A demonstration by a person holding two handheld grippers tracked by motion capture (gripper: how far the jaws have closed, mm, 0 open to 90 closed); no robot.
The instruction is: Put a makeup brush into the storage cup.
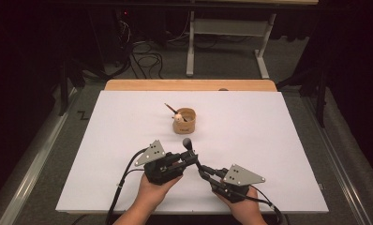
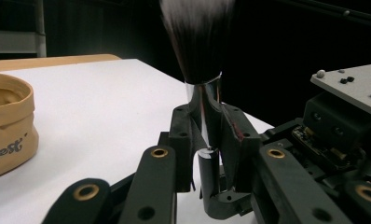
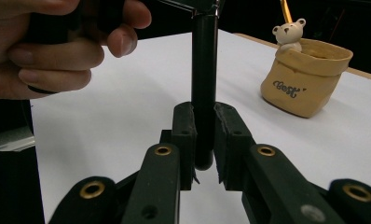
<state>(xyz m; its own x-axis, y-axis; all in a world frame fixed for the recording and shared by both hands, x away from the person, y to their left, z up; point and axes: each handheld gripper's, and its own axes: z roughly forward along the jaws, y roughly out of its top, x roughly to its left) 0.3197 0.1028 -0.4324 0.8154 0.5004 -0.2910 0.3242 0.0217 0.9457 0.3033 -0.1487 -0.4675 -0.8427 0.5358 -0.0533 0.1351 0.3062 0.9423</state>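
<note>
While both tools (image 1: 194,165) clamp it, brush (image 1: 188,144) upright.

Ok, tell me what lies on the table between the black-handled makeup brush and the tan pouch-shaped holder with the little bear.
Nothing: the high view shows bare white tabletop between the black-handled makeup brush and the tan pouch-shaped holder.

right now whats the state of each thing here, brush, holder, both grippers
makeup brush: upright, bristles up, held by both grippers
left gripper: shut on the brush's silver ferrule
right gripper: shut on the black handle end
tan holder: upright on the white table, open top, a thin stick inside, apart from the grippers
bear figure: sits at the holder's rim
</note>
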